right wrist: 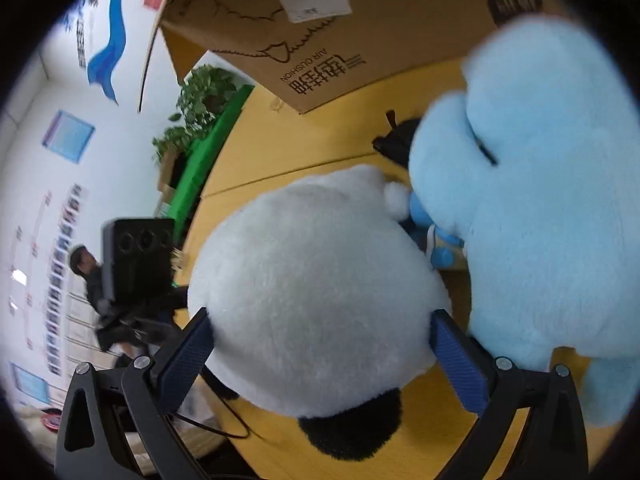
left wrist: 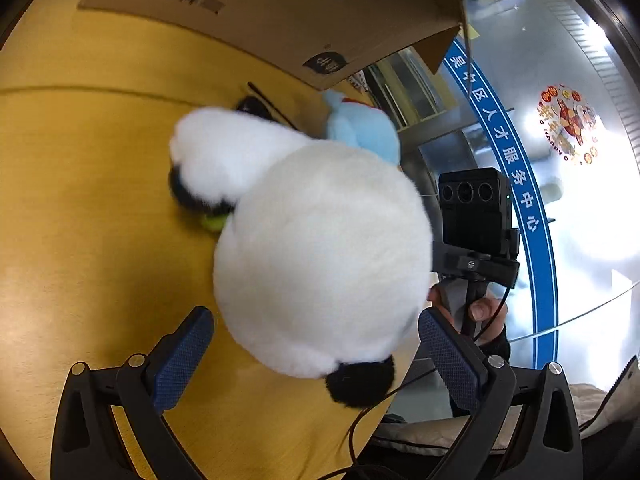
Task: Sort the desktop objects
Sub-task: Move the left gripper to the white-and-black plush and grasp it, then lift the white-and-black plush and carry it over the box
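Observation:
A white plush panda (left wrist: 320, 256) with black ears and paws lies on the yellow table (left wrist: 80, 200). My left gripper (left wrist: 316, 360) is open wide just behind its round body, with the pads a little clear of the fur. In the right wrist view the same panda (right wrist: 312, 304) sits between the blue pads of my right gripper (right wrist: 324, 360). That gripper is open and its pads sit at the fur's edges without squeezing it. A light blue plush (right wrist: 540, 200) lies to the panda's right and shows behind the panda (left wrist: 360, 128) in the left wrist view.
A cardboard box (left wrist: 280, 20) (right wrist: 360, 20) stands at the table's far side. A small black object (left wrist: 252, 106) (right wrist: 396, 140) lies in front of it. A small blue figure (right wrist: 440, 248) is wedged between the plush toys. Beyond the table edge a hand (left wrist: 480, 308) holds the right gripper's handle.

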### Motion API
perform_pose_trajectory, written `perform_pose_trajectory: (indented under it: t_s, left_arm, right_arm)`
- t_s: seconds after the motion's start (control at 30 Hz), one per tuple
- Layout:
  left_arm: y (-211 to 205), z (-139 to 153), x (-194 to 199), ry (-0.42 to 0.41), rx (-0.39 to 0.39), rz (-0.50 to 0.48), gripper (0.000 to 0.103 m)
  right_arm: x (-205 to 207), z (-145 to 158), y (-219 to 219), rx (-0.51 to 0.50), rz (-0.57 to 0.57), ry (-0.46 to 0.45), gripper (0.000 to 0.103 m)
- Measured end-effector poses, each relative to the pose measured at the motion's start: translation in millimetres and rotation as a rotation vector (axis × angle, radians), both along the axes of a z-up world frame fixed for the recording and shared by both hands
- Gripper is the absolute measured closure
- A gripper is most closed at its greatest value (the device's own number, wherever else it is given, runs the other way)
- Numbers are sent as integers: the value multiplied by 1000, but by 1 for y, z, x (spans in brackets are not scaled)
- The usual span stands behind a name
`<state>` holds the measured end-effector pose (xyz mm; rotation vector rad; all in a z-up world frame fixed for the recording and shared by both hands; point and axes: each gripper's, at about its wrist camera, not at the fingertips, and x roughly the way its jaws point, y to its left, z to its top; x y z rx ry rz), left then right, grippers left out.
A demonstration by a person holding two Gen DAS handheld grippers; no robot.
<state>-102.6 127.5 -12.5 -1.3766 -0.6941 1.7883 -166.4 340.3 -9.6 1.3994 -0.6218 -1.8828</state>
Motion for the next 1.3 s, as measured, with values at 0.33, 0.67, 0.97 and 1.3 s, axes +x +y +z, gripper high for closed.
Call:
perform_pose_trajectory:
  t_s: [0.33, 0.67, 0.97, 1.3]
  left_arm:
    - [-8, 3, -3, 52, -20, 41, 0]
    - [-61, 43, 8, 196, -131, 74, 0]
    - [-43, 17, -26, 100, -99, 4, 0]
    - [-21, 5, -51, 78, -23, 10, 1]
  right_arm:
    - [12, 12, 0, 50, -37, 37, 0]
    - [49, 22, -30, 93, 40, 156, 0]
    - [18, -31, 21, -120, -148, -112, 0]
    - [-6, -44, 12, -230, -186, -135, 0]
